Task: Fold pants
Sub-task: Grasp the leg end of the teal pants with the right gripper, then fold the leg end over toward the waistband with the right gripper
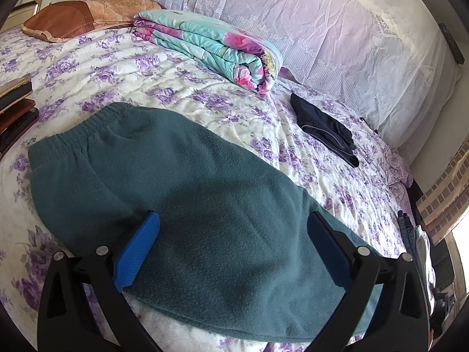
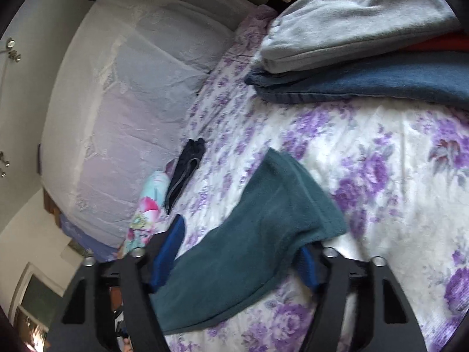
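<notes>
Teal fleece pants point(image 1: 181, 182) lie flat on the purple-flowered bedsheet point(image 1: 123, 67), elastic waistband at the upper left, legs running toward the lower right. My left gripper point(image 1: 233, 223) is open, its blue pads point(image 1: 137, 252) spread wide just above the thigh area, holding nothing. In the right wrist view the leg end of the pants point(image 2: 263, 228) lies between my right gripper's blue pads point(image 2: 168, 249). The right gripper point(image 2: 243, 234) is open around the cloth; the right pad is partly hidden under the hem.
A folded turquoise floral quilt point(image 1: 211, 47) and a brown pillow point(image 1: 73, 14) lie at the bed's far side. A dark folded garment point(image 1: 325, 126) lies to the right. A stack of folded clothes, grey point(image 2: 351, 20) on blue point(image 2: 366, 85), sits near the leg end. Books point(image 1: 14, 111) at left.
</notes>
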Available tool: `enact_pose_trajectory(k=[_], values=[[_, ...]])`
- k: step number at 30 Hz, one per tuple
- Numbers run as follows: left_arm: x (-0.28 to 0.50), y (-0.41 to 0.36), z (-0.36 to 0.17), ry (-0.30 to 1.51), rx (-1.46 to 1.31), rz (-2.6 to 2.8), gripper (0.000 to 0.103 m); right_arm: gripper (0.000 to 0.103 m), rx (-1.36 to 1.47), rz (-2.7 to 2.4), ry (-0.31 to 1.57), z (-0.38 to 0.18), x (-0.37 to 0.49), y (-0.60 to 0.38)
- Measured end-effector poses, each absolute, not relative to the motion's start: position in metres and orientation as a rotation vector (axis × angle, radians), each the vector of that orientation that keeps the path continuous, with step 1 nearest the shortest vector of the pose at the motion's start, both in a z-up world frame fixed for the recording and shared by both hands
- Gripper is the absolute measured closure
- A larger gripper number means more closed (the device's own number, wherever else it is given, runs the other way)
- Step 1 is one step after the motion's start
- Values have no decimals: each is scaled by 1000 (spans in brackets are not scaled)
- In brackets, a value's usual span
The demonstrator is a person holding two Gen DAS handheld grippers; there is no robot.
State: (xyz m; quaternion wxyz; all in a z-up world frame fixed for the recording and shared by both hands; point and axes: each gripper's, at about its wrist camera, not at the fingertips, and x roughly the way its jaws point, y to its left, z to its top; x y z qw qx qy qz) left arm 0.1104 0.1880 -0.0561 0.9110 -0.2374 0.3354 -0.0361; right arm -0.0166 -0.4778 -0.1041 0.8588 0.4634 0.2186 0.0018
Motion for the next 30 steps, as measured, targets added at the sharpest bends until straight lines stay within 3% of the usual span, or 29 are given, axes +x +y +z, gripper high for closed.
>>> enact_pose_trajectory(k=[1, 2, 10, 14, 22, 26, 30], values=[[110, 189, -56, 691, -494, -77, 5, 97, 983, -20, 483, -108, -16, -480], [110, 189, -56, 689, -499, -80, 5, 99, 1019, -18, 501, -116, -15, -485], [108, 195, -57, 676, -543, -105, 5, 99, 1024, 12, 448, -116, -19, -481], [106, 199, -56, 678, -561, -123, 5, 99, 766, -37, 424, -75, -13, -444], [80, 234, -55, 645, -580, -73, 5, 99, 144, 171, 489, -6, 47, -255], [80, 233, -59, 666, -555, -91, 5, 99, -111, 361, 630, -31, 79, -134], [81, 226, -58, 678, -506, -73, 5, 99, -279, 391, 673, -52, 83, -76]])
